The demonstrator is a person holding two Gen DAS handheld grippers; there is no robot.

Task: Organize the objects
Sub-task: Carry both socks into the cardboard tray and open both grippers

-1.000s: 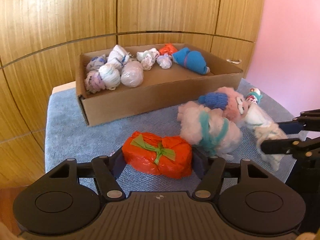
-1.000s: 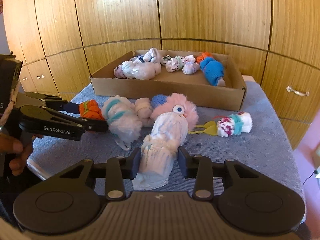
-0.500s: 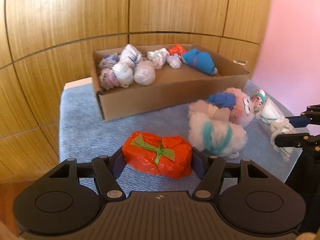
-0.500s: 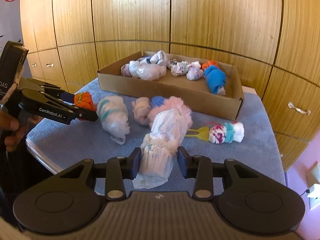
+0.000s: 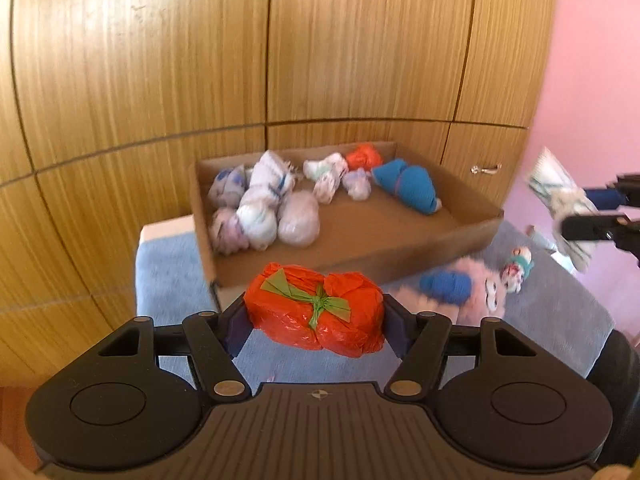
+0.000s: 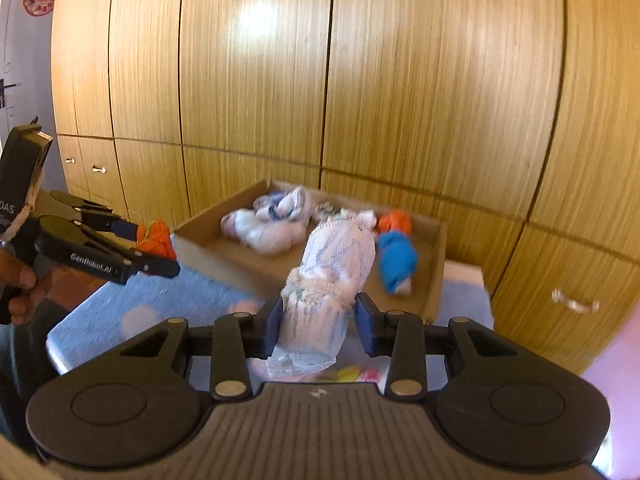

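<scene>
My left gripper (image 5: 316,320) is shut on an orange bundle (image 5: 316,312) tied with a green ribbon, held in the air in front of the cardboard box (image 5: 360,252). It also shows in the right wrist view (image 6: 156,238). My right gripper (image 6: 318,322) is shut on a white patterned bundle (image 6: 332,276), lifted above the table before the box (image 6: 436,280); it also shows at the right of the left wrist view (image 5: 560,196). The box holds several wrapped bundles, among them a blue one (image 5: 408,186).
A blue cloth (image 5: 168,268) covers the table. On it lie a pink fluffy bundle with a blue piece (image 5: 460,288) and a small colourful one (image 5: 518,266). Wooden cupboard doors (image 5: 200,60) stand behind the box. A pink wall (image 5: 592,60) is at the right.
Both grippers have risen from the cloth with their bundles and moved toward the box. The views now look down into the box from higher up.
</scene>
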